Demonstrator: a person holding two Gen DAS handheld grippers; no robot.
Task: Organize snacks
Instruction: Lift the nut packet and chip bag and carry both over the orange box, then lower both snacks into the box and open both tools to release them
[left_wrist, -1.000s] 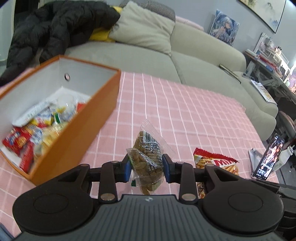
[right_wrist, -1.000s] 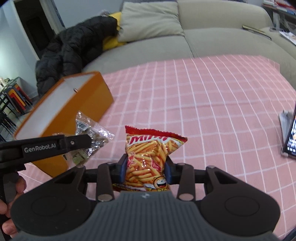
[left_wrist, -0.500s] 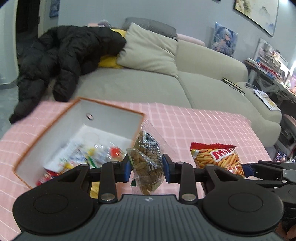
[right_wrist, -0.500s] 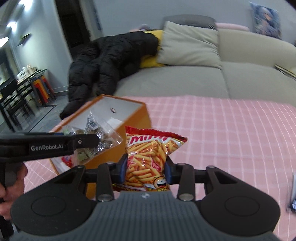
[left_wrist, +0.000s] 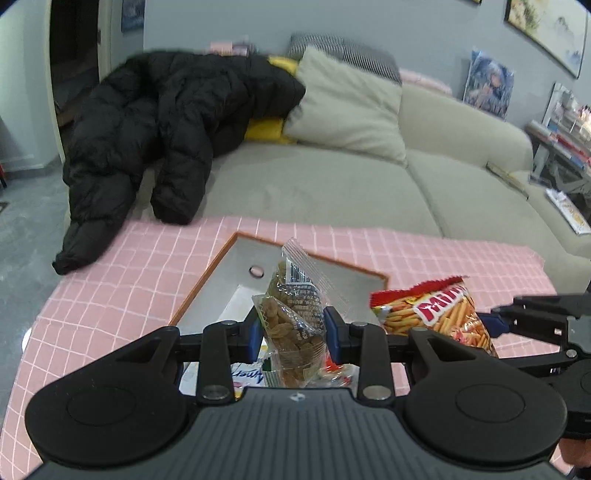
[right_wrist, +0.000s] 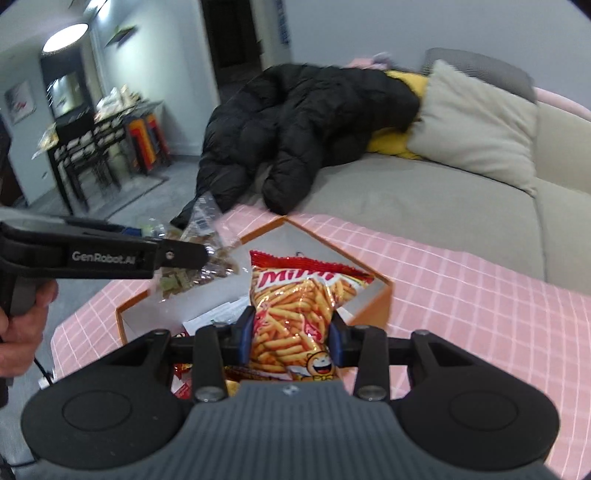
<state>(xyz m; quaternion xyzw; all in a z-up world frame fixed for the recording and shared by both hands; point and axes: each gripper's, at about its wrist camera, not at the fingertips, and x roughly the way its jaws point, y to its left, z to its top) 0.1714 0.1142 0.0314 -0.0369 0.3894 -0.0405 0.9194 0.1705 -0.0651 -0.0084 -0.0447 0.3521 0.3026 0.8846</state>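
My left gripper (left_wrist: 293, 330) is shut on a clear bag of brown snacks (left_wrist: 295, 317) and holds it over the open orange box (left_wrist: 221, 258). My right gripper (right_wrist: 291, 334) is shut on a red bag of orange snack sticks (right_wrist: 295, 306), also held above the orange box (right_wrist: 373, 306). The red bag (left_wrist: 436, 314) shows to the right in the left wrist view. The clear bag (right_wrist: 201, 251) and the left gripper show at the left in the right wrist view. Several snack packets lie in the box bottom.
The box stands on a table with a pink checked cloth (left_wrist: 110, 280). Behind it is a beige sofa (left_wrist: 332, 184) with a black jacket (left_wrist: 166, 129) and cushions. Shelves and stools stand far left in the right wrist view (right_wrist: 103, 147).
Both grippers have moved with their bags from beside the box to above its open top. The views have tilted up toward the sofa.
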